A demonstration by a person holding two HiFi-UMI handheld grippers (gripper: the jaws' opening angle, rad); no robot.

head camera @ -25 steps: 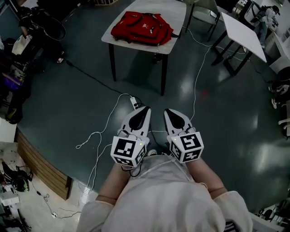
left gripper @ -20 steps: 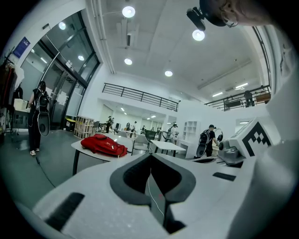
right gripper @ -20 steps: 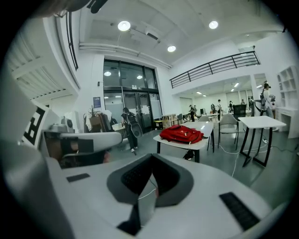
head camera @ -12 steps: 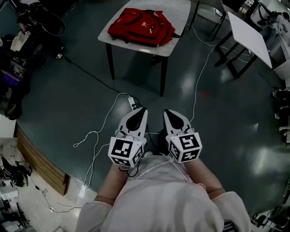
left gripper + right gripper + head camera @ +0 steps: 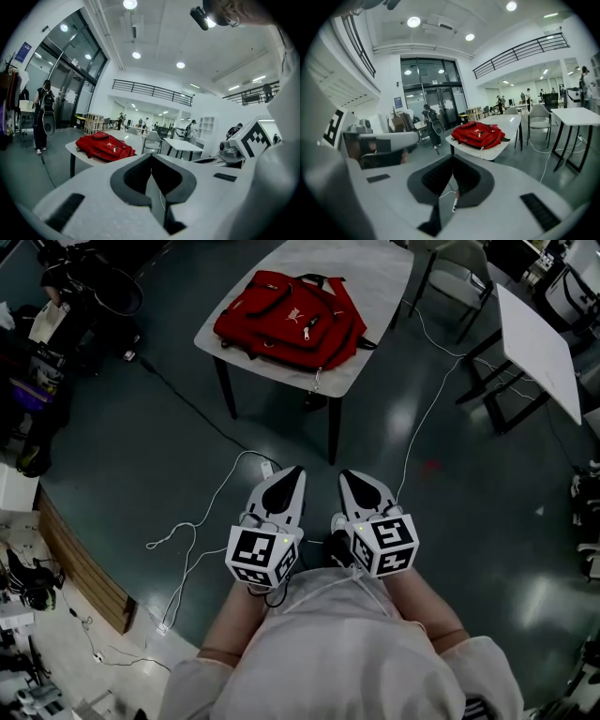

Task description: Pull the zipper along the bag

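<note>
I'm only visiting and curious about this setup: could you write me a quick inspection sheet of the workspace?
Surface: white table, bare apart from the red backpack.
Job's things: red backpack lies flat on that table, untouched; its zipper is too small to judge.
Clutter: nothing seen on the table.
Grippers: left tongs and right tongs both shut and empty, side by side, well short of the table.
Cables: white cable loops loose over the floor.
Surroundings: dark floor; second white table to the right.

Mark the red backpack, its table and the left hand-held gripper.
red backpack (image 5: 286, 317), head view, middle of its front panel.
table (image 5: 382, 292), head view, bare top beside the backpack.
left hand-held gripper (image 5: 292, 472), head view, tip of its shut jaws.
</note>
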